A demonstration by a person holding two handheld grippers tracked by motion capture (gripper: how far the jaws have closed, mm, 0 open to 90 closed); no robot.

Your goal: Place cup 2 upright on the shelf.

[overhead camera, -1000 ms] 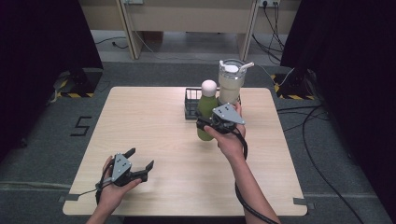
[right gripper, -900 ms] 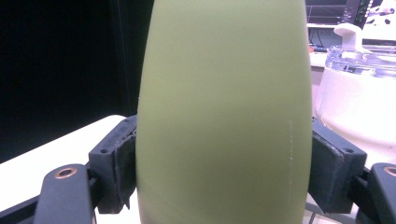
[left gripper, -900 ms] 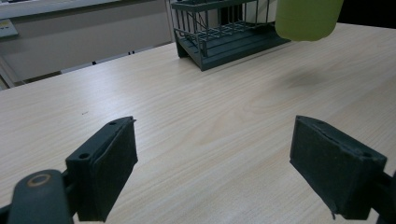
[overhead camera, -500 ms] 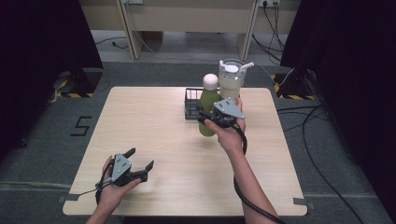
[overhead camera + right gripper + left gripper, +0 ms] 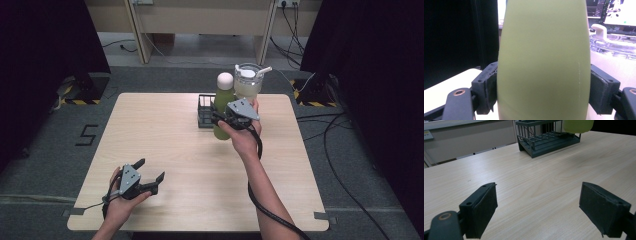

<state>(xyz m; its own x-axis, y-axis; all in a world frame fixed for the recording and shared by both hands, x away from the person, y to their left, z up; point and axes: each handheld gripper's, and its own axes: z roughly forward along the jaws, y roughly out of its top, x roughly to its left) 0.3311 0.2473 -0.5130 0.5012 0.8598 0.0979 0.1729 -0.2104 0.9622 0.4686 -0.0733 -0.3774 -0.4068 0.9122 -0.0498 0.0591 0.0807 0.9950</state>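
Note:
A light green bottle (image 5: 223, 101) with a white round cap is clamped by its body in my right gripper (image 5: 218, 119), which is shut on it. In the right gripper view both pads press the bottle's (image 5: 544, 62) sides. The bottle is upright, lifted a little off the table beside a dark wire rack (image 5: 204, 111); its green base (image 5: 576, 125) shows above the tabletop beside the rack (image 5: 546, 137). My left gripper (image 5: 150, 170) rests low near the table's front left, its jaws wide open with nothing between them (image 5: 539, 205).
A clear jug (image 5: 248, 80) with a white lid stands at the back of the light wooden table (image 5: 175, 145), just right of the bottle; it shows behind it (image 5: 614, 42). Cables lie on the floor to the right. Dark curtains flank the table.
My right gripper has carried the green bottle slightly up and farther back toward the rack and jug. The left gripper has stayed put.

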